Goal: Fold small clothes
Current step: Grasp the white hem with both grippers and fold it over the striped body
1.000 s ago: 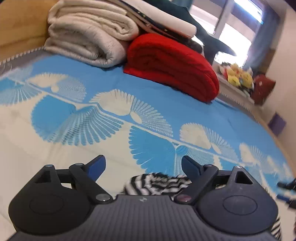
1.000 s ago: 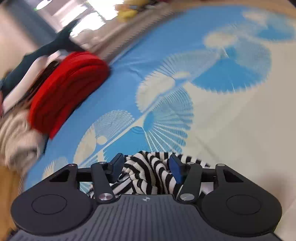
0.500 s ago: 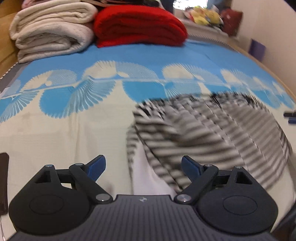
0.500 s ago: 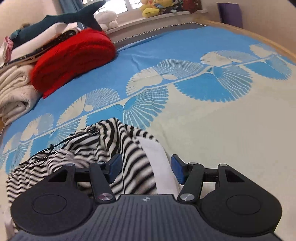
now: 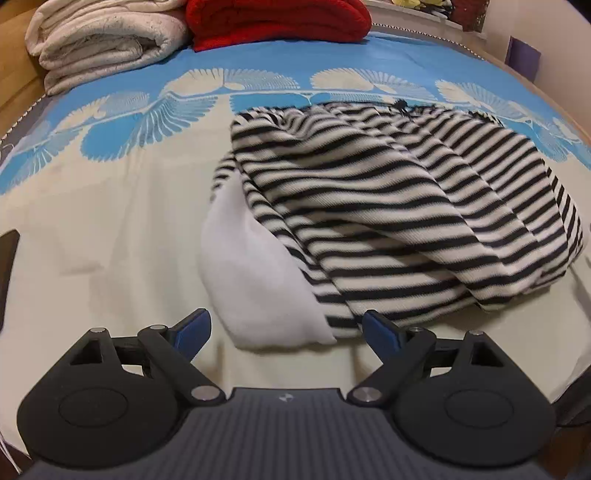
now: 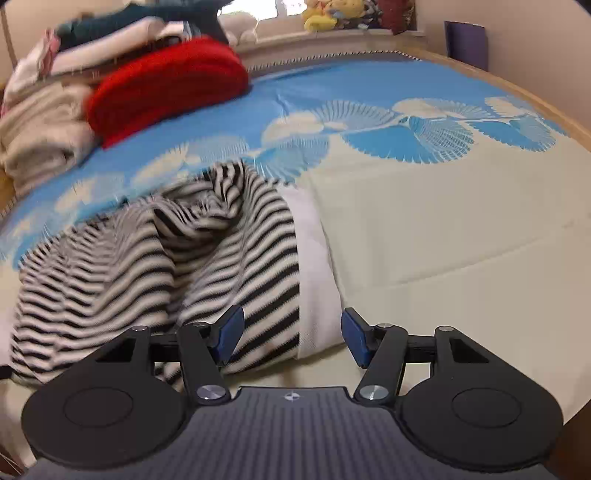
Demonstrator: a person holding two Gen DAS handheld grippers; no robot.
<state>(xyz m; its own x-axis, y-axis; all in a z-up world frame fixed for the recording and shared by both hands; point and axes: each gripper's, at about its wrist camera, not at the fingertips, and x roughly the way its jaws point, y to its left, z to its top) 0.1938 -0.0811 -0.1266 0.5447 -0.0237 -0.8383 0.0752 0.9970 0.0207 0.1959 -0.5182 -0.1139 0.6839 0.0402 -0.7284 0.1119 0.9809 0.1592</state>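
Released a second ago, the black-and-white striped knit garment (image 5: 388, 206) now lies rumpled on the blue-patterned bed (image 5: 92, 221), both the left gripper (image 5: 284, 328) and right gripper (image 6: 291, 332) empty, jaws apart, so folding can begin.

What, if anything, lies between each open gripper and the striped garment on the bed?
Nothing visible does. The striped garment lies directly ahead of the left gripper and the right gripper, on the bedspread; the folded red blanket sits far behind.
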